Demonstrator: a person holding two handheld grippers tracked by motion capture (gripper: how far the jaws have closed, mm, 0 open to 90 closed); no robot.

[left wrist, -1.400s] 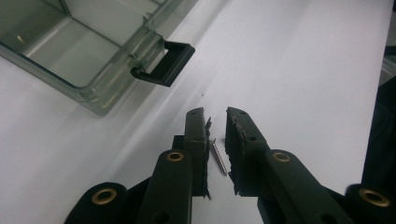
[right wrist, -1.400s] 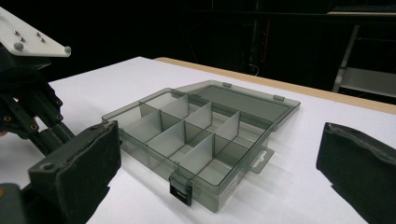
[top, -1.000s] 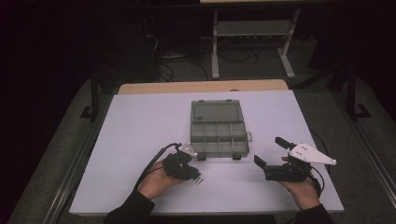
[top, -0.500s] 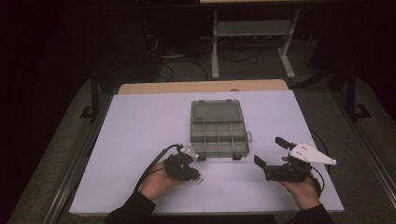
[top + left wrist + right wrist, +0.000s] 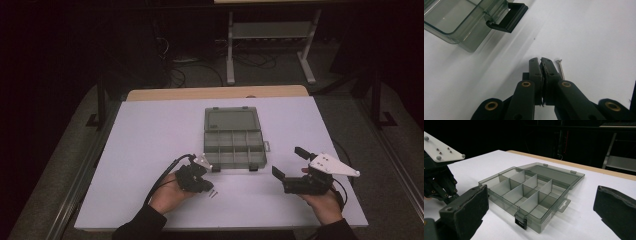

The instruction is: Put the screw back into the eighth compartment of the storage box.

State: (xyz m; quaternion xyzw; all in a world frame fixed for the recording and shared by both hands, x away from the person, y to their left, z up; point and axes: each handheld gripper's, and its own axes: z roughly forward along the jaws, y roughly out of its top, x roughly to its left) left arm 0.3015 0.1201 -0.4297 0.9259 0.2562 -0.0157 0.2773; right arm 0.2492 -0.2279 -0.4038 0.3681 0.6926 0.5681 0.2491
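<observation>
steel screw (image 5: 560,69) lies just beside our left gripper (image 5: 541,60), pressed together on nothing; lifting now leaves it behind.

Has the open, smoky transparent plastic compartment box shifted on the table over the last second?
No. The compartment box sits at the same spot relative to the table's wooden far edge.

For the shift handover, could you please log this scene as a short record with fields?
Surface: white table
Container: compartment box, lid open, compartments look empty
Loose parts: two screws on the table by the left gripper; one screw lies beside its jaws
Left gripper: shut, nothing seen between the jaws
Right gripper: open, empty, facing the box
</observation>
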